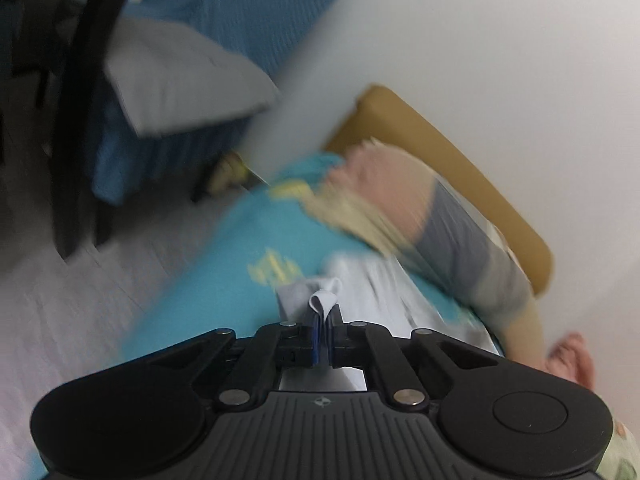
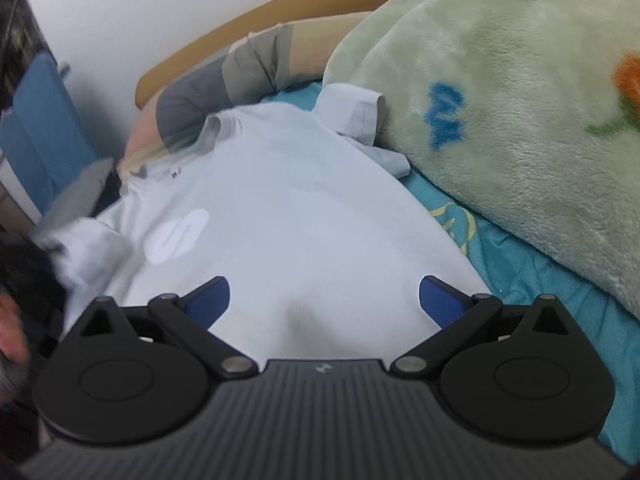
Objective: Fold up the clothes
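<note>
Your bed (image 2: 532,280), under its teal sheet, carries a green fleece blanket (image 2: 520,100) along one side and the white shirt (image 2: 288,216) spread flat beside it, collar toward the headboard (image 2: 256,24). Your right tongs (image 2: 324,300) hover low over the shirt's hem, spread wide and holding nothing. Your left tongs (image 1: 322,330) are clenched on a fold of the shirt's sleeve (image 1: 320,300).

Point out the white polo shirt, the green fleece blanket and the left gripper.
white polo shirt (image 2: 304,224), right wrist view, middle of the chest panel
green fleece blanket (image 2: 520,128), right wrist view, its plush top
left gripper (image 1: 322,330), left wrist view, between fingertips pinching cloth
</note>
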A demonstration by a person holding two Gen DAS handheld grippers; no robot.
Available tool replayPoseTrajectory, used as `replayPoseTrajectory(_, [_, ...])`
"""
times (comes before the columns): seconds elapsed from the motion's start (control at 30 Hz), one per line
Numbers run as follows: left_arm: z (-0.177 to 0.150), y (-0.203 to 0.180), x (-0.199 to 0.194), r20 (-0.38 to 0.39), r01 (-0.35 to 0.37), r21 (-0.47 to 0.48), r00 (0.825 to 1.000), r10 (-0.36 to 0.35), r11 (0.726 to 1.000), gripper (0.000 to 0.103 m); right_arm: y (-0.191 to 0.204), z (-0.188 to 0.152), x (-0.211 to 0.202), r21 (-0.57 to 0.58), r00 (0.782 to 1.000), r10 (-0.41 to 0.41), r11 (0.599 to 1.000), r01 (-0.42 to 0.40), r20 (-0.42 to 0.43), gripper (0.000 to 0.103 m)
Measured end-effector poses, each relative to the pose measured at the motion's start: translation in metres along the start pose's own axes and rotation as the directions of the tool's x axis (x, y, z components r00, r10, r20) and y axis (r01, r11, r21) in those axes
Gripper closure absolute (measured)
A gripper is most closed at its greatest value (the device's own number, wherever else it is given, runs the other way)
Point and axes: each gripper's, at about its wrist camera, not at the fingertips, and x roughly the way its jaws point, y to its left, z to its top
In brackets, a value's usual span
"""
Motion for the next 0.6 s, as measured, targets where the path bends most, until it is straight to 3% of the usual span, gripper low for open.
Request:
replayPoseTrajectory(0.13, [0.062,0.001,0.011,0.059,-0.146,0.082,0.988,0.141,0.986,0.100,0.004,-0.003,0.005,-0.017,1.000,-0.007,1.000,0.007,0.001,0.000])
replayPoseTrajectory(0.23, [0.082,0.010,0.037,0.061,-0.296,0.163,0.955,0.289,0.941,0.100,0.007,-0.004,0.007,-0.041,1.000,-0.020,0.999,0.021,0.014,0.000])
replayPoseTrajectory(0.3, [0.081,0.029,0.051,0.049,-0.326,0.141,0.945,0.322,0.935,0.099,0.009,-0.005,0.011,-0.056,0.999,-0.030,0.998,0.031,0.015,0.000])
replayPoseTrajectory(0.37, [0.074,0.048,0.057,0.041,-0.303,0.120,0.953,0.300,0.946,0.092,0.011,-0.007,0.015,-0.072,0.999,-0.037,0.997,0.038,0.013,0.000])
replayPoseTrajectory(0.47, [0.058,0.072,0.056,0.034,-0.314,0.069,0.949,0.313,0.947,0.064,0.015,-0.009,0.018,-0.098,0.999,-0.041,0.994,0.042,0.016,0.000])
replayPoseTrajectory(0.5, [0.054,0.080,0.053,0.021,-0.293,0.038,0.956,0.292,0.955,0.058,0.017,-0.009,0.019,-0.105,0.999,-0.040,0.994,0.041,0.018,0.000])
replayPoseTrajectory(0.6, [0.041,0.101,0.039,-0.018,-0.214,-0.054,0.977,0.214,0.975,0.052,0.019,-0.009,0.019,-0.114,0.999,-0.036,0.993,0.038,0.019,0.000])
